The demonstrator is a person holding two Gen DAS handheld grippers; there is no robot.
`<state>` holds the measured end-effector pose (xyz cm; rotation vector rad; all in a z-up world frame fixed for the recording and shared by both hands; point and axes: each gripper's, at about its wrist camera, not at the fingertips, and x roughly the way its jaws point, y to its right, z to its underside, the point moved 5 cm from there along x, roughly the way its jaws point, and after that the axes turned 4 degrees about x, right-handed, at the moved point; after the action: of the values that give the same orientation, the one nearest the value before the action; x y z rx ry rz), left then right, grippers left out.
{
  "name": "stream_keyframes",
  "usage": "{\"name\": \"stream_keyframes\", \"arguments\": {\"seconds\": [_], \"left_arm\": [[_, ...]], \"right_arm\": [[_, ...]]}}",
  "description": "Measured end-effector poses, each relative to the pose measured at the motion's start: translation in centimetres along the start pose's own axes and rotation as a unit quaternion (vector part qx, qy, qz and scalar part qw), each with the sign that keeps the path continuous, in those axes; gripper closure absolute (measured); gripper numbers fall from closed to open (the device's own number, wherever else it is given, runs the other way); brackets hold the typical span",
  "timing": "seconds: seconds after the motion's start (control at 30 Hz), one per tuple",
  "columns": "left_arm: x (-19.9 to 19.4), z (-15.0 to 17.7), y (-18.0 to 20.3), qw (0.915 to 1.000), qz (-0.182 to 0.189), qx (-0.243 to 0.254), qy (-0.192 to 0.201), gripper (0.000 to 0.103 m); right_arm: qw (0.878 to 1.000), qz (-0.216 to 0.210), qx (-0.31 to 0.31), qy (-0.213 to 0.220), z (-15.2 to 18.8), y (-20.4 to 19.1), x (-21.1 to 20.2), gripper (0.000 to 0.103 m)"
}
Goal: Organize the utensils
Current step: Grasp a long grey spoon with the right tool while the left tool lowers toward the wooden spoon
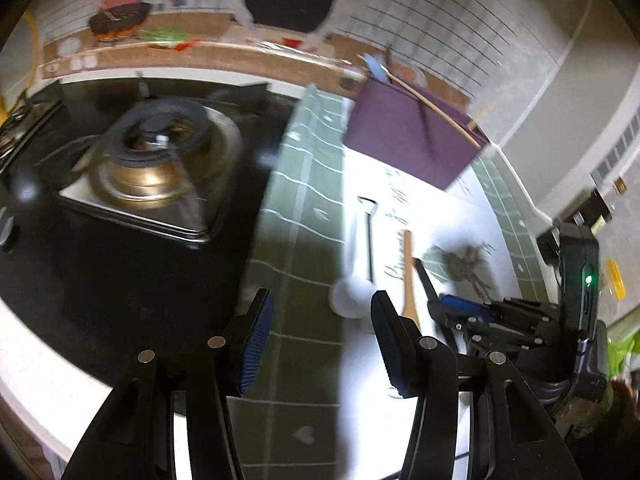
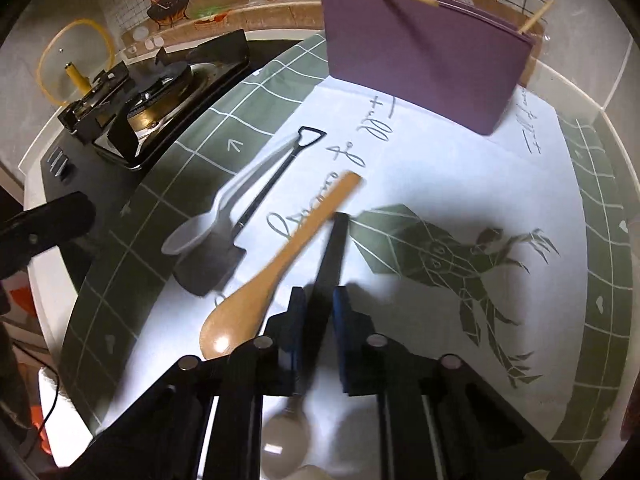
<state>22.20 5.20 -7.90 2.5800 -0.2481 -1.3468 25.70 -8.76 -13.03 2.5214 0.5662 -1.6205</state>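
**Risk: the dark-handled spoon slipping or knocking its neighbour**

In the left wrist view, the left tool [image 1: 322, 334] is hanging released, its jaws standing wide apart with nothing between them, above the green mat [image 1: 304, 208]. The white plastic spoon [image 1: 354, 280] is lying just beyond its tips.

In the right wrist view, left to right, the white spoon and a black shovel-shaped spoon [image 2: 256, 208] are lying side by side left of centre, and the wooden spoon [image 2: 280, 264] is lying diagonally beside them. The right tool [image 2: 318, 320] is clenching the dark handle of a spoon [image 2: 330, 252] whose pale bowl shows at the bottom of the frame.

The grip looks to be sitting mid-handle, so the spoon could be pivoting or sliding out on lifting. Its handle tip is lying just beside the wooden spoon and could be dragging it along. The purple holder [image 2: 424, 60] at the upper right, already carrying utensils, is standing well apart; a tilted spoon could be catching its rim.
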Motion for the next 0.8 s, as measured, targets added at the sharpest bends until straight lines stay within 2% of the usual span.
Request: {"name": "stream_keyframes", "arguments": {"seconds": [0.1, 0.27, 0.43, 0.5, 0.53, 0.57, 0.8], "left_arm": [[1.4, 0.1, 1.2, 0.9999, 0.010, 0.008, -0.010, 0.051], [3.5, 0.1, 2.8, 0.9997, 0.003, 0.014, -0.019, 0.051], [5.4, -0.1, 6.7, 0.9957, 0.031, 0.071, -0.051, 0.052], [6.4, -0.3, 8.1, 0.9930, 0.035, 0.091, -0.067, 0.063], [7.1, -0.5, 8.6, 0.9918, 0.030, 0.099, -0.075, 0.073], [7.7, -0.8, 8.8, 0.9910, 0.024, 0.104, -0.081, 0.076], [10.8, -2.1, 9.6, 0.9860, -0.021, 0.125, -0.109, 0.077]], "right_arm": [[1.000, 0.013, 0.023, 0.010, 0.5, 2.5, -1.0, 0.092], [0.996, 0.002, 0.076, 0.039, 1.3, 6.5, -3.8, 0.092], [0.992, 0.000, 0.108, 0.056, 2.0, 8.8, -5.5, 0.092], [0.992, 0.000, 0.113, 0.061, 2.1, 9.1, -5.9, 0.092], [0.992, 0.000, 0.113, 0.063, 2.3, 9.2, -6.0, 0.092], [0.991, 0.001, 0.113, 0.067, 2.4, 9.2, -6.2, 0.092], [0.990, -0.005, 0.118, 0.078, 3.2, 9.5, -6.6, 0.092]]}}
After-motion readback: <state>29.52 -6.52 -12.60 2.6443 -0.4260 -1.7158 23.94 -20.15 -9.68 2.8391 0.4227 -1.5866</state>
